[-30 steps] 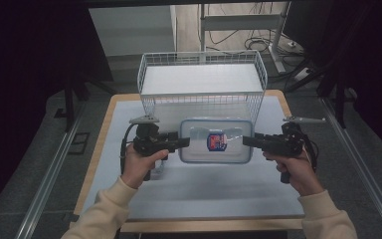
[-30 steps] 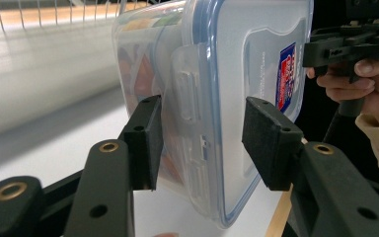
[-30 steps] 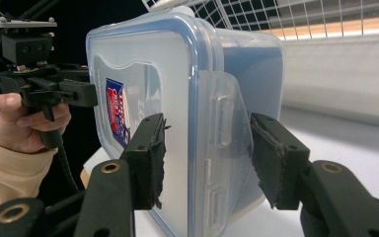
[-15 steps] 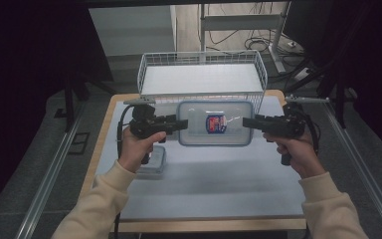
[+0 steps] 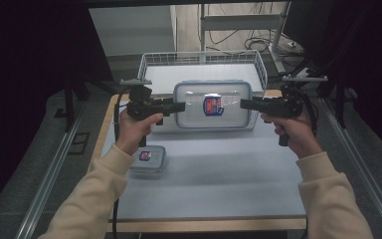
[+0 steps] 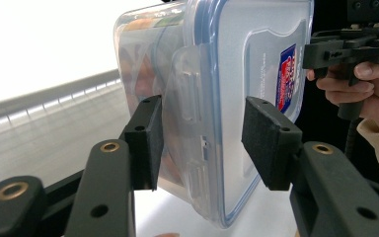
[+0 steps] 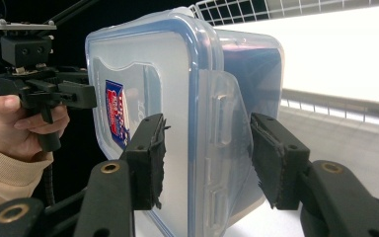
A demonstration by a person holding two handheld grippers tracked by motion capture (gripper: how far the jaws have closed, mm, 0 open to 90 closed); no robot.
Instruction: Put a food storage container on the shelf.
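A large clear container [image 5: 213, 104] with a blue-rimmed lid and a red-blue label hangs in the air in front of the wire basket [image 5: 263, 69]. My left gripper [image 5: 181, 106] is shut on its left end and my right gripper [image 5: 242, 103] is shut on its right end. In the left gripper view the left gripper's [image 6: 202, 143] pads clamp the latch end of the container [image 6: 217, 74], with the right gripper [image 6: 345, 47] beyond it. In the right gripper view the right gripper [image 7: 205, 158] straddles the other latch of the container [image 7: 177, 74], and the left gripper [image 7: 54, 94] shows behind.
A small lidded container [image 5: 148, 159] lies on the grey table mat [image 5: 219, 169] under the left forearm. The white wire basket stands at the table's far edge. Metal rails run along both sides of the table.
Both grippers have lifted the large container and carried it away from the person, up toward the wire basket. The small container has stayed in place.
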